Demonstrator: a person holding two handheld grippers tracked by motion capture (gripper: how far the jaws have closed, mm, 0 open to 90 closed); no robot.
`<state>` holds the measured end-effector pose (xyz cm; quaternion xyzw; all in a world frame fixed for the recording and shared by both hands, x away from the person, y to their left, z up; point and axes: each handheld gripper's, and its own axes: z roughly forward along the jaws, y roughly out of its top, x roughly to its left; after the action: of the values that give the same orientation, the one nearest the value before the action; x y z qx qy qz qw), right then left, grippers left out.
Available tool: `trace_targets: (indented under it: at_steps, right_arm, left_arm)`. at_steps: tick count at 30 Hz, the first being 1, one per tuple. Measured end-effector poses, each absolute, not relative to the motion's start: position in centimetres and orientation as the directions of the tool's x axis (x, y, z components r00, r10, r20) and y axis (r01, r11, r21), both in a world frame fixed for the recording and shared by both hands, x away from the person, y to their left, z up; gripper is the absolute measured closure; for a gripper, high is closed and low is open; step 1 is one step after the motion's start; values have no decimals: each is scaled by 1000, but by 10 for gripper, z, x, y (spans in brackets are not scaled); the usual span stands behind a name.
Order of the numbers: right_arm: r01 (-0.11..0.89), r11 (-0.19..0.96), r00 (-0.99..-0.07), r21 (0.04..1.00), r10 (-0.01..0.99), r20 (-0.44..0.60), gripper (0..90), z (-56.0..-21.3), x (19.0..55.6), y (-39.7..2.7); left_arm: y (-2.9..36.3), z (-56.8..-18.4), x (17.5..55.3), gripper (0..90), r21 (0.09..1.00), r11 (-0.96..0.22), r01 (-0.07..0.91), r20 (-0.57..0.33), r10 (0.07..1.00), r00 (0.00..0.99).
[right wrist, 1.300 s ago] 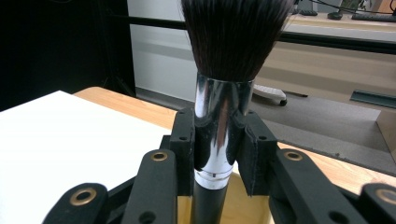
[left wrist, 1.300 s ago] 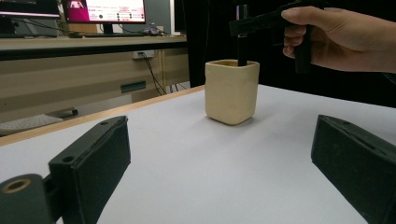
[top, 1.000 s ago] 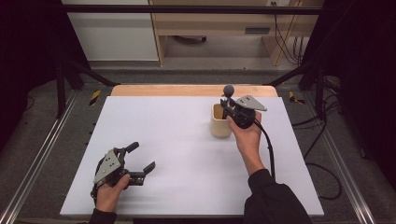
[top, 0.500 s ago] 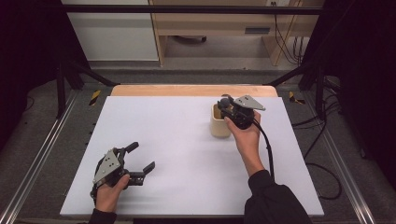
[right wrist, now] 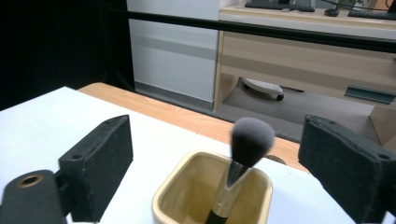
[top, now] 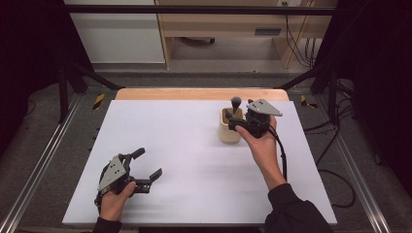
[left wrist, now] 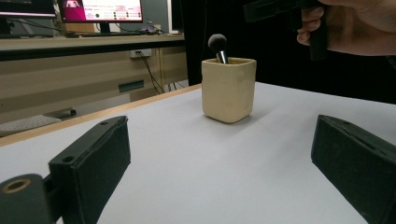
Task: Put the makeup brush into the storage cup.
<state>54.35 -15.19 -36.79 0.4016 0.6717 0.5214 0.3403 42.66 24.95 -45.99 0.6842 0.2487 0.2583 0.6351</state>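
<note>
Nearest me, my left gripper (top: 145, 170) rests on the table (top: 194, 194) at the near left, jaws wide with nothing between them. Farther right, my right gripper (top: 233, 124) hangs just above the one cup (top: 228, 131); its jaws have just been opening and stand wide, clear of the one brush (right wrist: 250, 140). The brush stands head-up in the cup; its handle is hidden inside.

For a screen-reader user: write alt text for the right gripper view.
A makeup brush stands bristles-up in a cream square cup on a white table. The right hand-held gripper has just opened, its black jaws wide apart either side of the brush, not touching it.
</note>
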Motion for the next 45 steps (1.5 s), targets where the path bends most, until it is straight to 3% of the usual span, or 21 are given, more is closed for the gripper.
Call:
trace_targets:
  at_steps: [9, 21, 45]
  right_arm:
    - [183, 150, -467, 972, 883, -49, 47, -366, 539, -150]
    - [145, 179, -507, 973, 858, -82, 53, -360, 522, -149]
    - [193, 210, -552, 958, 831, -71, 25, -372, 505, -151]
  left_arm:
    - [250, -460, 427, 44, 998, -66, 9, 37, 670, 742]
    - [252, -459, 426, 43, 998, -68, 9, 39, 673, 739]
    - [250, -459, 426, 6, 997, -76, 17, 39, 684, 728]
